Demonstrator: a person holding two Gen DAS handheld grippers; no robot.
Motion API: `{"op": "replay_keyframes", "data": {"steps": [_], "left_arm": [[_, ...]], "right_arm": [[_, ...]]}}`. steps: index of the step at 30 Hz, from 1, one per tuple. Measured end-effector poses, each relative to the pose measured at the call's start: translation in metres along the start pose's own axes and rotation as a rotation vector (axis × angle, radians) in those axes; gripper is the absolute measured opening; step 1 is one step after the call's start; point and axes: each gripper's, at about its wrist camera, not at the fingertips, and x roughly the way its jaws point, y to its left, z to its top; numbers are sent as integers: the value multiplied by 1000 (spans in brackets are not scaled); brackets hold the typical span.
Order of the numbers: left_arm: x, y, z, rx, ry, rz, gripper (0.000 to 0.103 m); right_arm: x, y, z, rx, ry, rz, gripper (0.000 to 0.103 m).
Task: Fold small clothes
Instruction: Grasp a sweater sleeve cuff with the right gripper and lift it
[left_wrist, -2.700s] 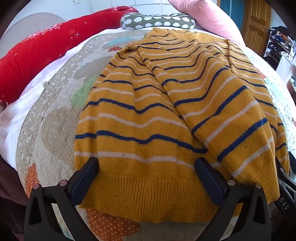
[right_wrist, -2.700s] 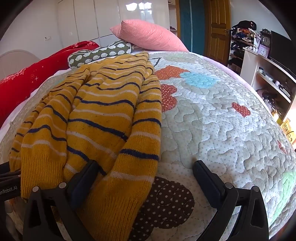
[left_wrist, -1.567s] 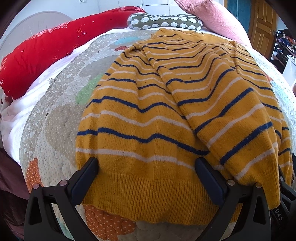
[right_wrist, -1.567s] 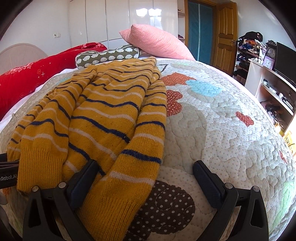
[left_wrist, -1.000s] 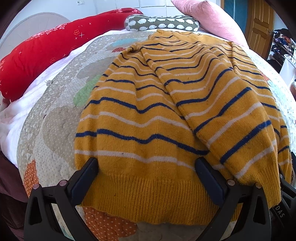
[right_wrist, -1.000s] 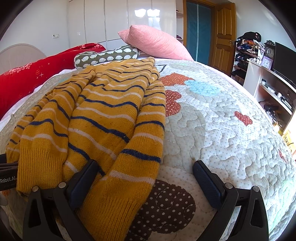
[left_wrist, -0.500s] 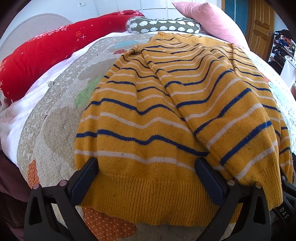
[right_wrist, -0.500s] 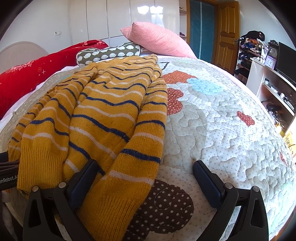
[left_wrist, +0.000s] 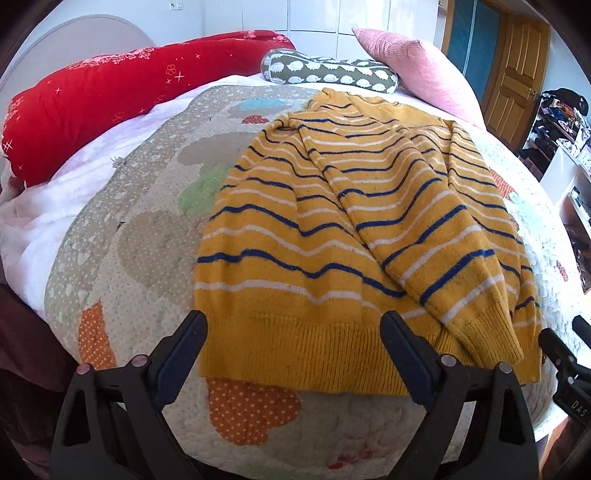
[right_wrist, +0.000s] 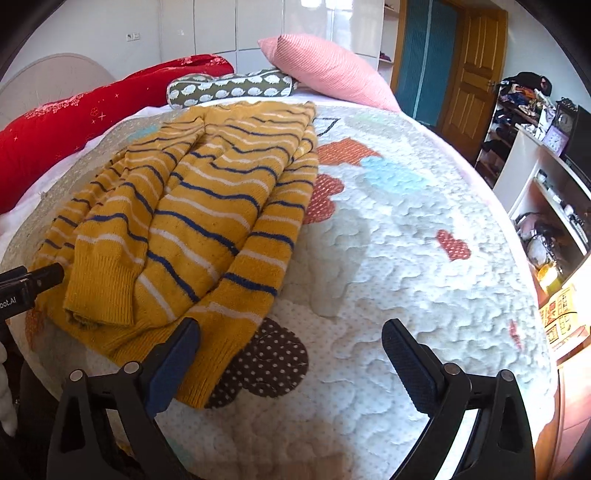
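while the quilted bedspread (left_wrist: 147, 236) fills most of both views, patched with orange, green, brown and blue shapes, the yellow striped sweater (left_wrist: 332, 236) lies on it as the next largest thing, spread across the centre and right of the left wrist view and across the left half of the right wrist view (right_wrist: 207, 206). its sleeves are folded in over the body, one cuff (left_wrist: 491, 332) resting near the ribbed hem (left_wrist: 295, 354) at the lower right of the left view. a long red bolster (left_wrist: 122, 92) runs along the upper left of the frame, a pink pillow (left_wrist: 417, 62) sits at the top right of centre, and a grey patterned cushion (left_wrist: 328, 72) lies between them, just beyond the sweater's collar end. a wooden door (right_wrist: 469, 81) and cluttered shelves (right_wrist: 532, 103) stand at the upper right of the right view. the left gripper (left_wrist: 291, 343) sits at the bottom of its frame with its jaws spread wide, holding nothing, the fingertips just in front of the hem. the right gripper (right_wrist: 291, 350) is likewise wide open and empty at the bottom of its frame, its left finger (right_wrist: 173, 358) over the sweater's lower corner, its right finger (right_wrist: 410, 358) over bare quilt.
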Motion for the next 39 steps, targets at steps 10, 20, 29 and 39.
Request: {"op": "replay_keyframes", "data": {"steps": [10,20,29,39], "left_arm": [[-33,43,0,-77,-68,37,94],[-37,116,1,-209,-107,49,94],[-34,179,-14,-337,-93,93,94],[-37,223,-40,-461,-51,134,94]], "right_arm": [[-25,43,51,9,-11,235,67],[52,112,73,-14,166,297,6],[31,222,121,-167,98,421,7],[51,412,132,-412,274,782,13]]}}
